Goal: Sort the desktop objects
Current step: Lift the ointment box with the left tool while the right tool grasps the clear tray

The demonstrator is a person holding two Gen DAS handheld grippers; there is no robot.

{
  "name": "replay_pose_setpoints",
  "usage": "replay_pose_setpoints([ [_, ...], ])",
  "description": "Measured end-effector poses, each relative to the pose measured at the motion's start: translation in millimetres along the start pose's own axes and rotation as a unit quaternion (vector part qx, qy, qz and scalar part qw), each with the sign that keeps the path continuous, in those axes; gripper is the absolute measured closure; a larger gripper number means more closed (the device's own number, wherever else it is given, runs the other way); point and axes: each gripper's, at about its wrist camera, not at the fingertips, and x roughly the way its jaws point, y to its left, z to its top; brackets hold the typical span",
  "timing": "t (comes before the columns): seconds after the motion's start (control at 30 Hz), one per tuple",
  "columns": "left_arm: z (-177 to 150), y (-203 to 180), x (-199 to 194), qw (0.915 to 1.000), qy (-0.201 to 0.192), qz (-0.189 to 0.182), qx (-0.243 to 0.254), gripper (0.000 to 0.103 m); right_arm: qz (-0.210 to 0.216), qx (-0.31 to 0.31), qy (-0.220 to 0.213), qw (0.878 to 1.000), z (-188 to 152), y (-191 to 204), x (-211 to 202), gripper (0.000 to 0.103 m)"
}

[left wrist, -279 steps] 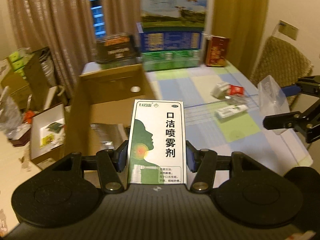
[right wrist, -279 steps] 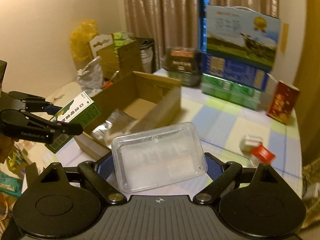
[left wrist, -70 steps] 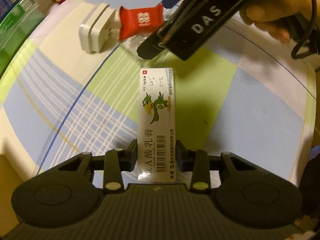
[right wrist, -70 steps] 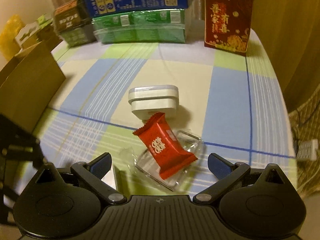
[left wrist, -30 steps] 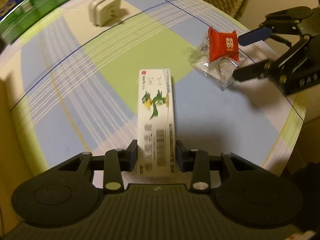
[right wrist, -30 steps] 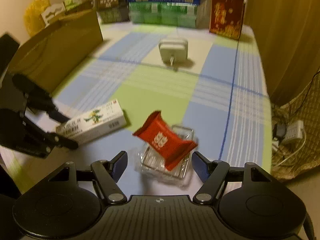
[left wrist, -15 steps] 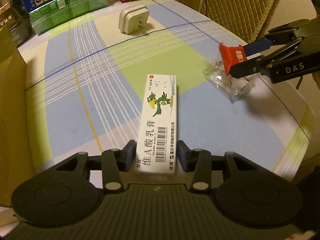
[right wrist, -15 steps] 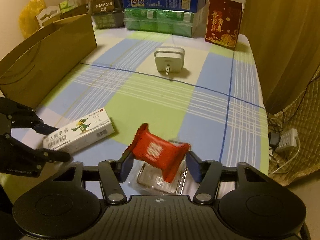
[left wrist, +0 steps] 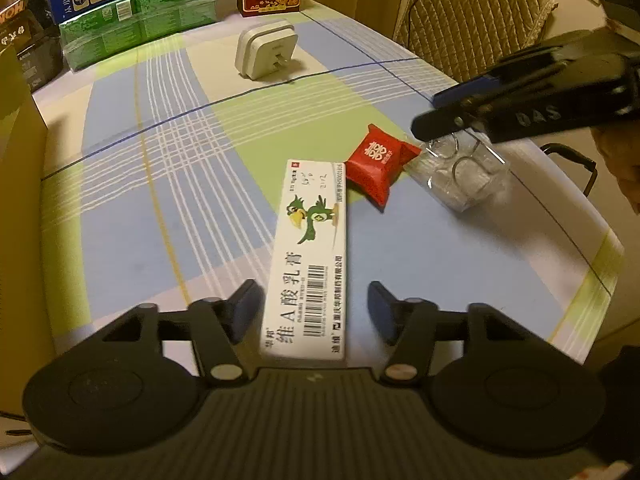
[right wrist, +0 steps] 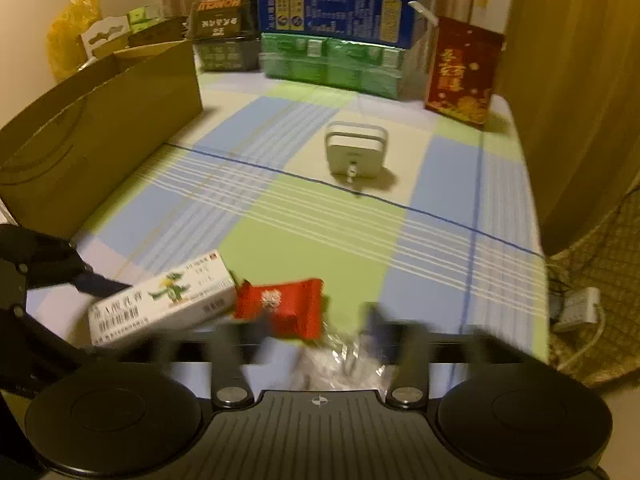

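The left tongs (left wrist: 314, 306) are opening, their pads standing clear on either side of the white ointment box (left wrist: 310, 260), which lies flat on the bench (left wrist: 168, 208) between them with nothing gripping it. The right tongs (right wrist: 316, 344) are opening as well; in their own blurred view the jaws stand wide apart, with the clear plastic tray (left wrist: 464, 172) under them and no sign of the pads pressing on it. The red candy packet (left wrist: 378, 162) rests on the cloth, one corner touching the far end of the ointment box and the other side against the clear tray.

Judging by how things lie, these three small items are gathered together at the near edge of the bench, which looks like one step of the sort. What seems left: the white plug adapter (right wrist: 355, 152) sits alone, well apart, mid-bench, and the cardboard box (right wrist: 100, 128) at the left side (its inside cannot be seen from here) may be where things belong. The stacked cartons (right wrist: 332, 40) and red gift box (right wrist: 460, 72) at the back look like fixtures, though that is a guess
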Motion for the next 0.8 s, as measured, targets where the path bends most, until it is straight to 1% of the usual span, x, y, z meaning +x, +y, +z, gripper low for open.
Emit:
replay_pose_setpoints([
  [0.03,-0.4,-0.7,0.4,1.0000,-0.002,-0.001,0.000,0.042,-0.010,0.002,-0.008,1.000,-4.9,0.5,-4.6,0.008],
  [0.07,-0.8,-1.6,0.7,1.0000,-0.004,0.001,0.001,0.042,-0.011,0.004,-0.014,1.000,-10.9,-0.4,-8.8,0.008],
  [0.17,-1.0,-2.9,2.0,0.9999,-0.011,0.009,0.001,0.042,-0.016,0.031,0.005,0.999,-29.5,-6.7,-8.0,0.008],
  [0.27,-0.9,-2.1,3.0,0.9997,-0.022,0.009,-0.005,0.042,-0.013,0.081,0.022,0.996,-44.6,-16.6,-0.7,0.008],
  [0.33,-1.6,-1.7,2.5,0.9994,-0.032,0.010,-0.010,0.042,-0.010,0.110,0.022,0.994,-49.9,-18.8,2.1,0.008],
  [0.4,-1.7,-0.3,1.8,0.9991,-0.039,0.011,-0.015,0.042,-0.012,0.115,0.021,0.993,-51.4,-15.6,4.0,0.011],
  [0.47,-1.4,1.1,2.0,0.9989,-0.040,0.012,-0.019,0.042,-0.013,0.123,0.021,0.992,-50.5,-12.6,8.0,0.019],
  [0.6,1.3,2.4,2.5,0.9985,-0.048,0.012,-0.025,0.044,-0.015,0.134,0.021,0.991,-48.7,-11.4,14.5,0.028],
  [0.67,2.1,1.4,4.9,0.9986,-0.046,0.015,-0.021,0.047,-0.022,0.130,0.019,0.991,-47.2,-10.5,16.2,0.035],
  [0.73,1.8,0.4,7.2,0.9988,-0.043,0.018,-0.017,0.054,-0.025,0.130,0.018,0.991,-47.0,-11.3,15.9,0.038],
  [0.8,1.9,0.2,7.3,0.9987,-0.045,0.021,-0.015,0.057,-0.027,0.130,0.018,0.991,-46.8,-12.4,16.0,0.039],
])
